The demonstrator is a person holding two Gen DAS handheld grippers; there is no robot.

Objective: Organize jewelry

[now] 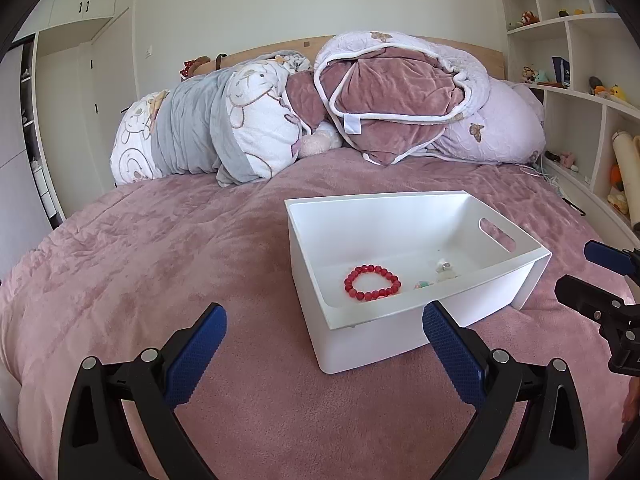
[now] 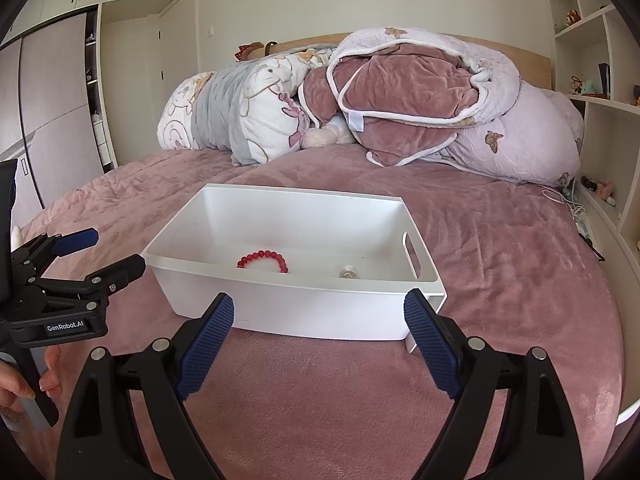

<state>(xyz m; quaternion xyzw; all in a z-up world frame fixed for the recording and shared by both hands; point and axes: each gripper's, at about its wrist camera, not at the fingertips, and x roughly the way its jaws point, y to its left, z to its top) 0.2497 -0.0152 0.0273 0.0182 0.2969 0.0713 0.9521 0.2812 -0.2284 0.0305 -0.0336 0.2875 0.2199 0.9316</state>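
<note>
a: what kind of place is this?
b: a home bedroom. there is a bed (image 1: 200, 240) with folded quilts (image 1: 400, 92), a wardrobe (image 2: 52, 92), and shelves (image 1: 576, 92) with small toys.

Soft, even daylight fills both views; the room is bright, without harsh glare. The white rectangular plastic bin (image 1: 400, 336) reads almost blown out on its inner walls, and only a faint shadow falls on the pink plush bed cover (image 1: 160, 264) beneath it. Focus is sharp around the bin. Fisheye distortion bows the white wall shelves (image 1: 580, 80) beyond the bin, and black vignetting darkens the corners.
</note>
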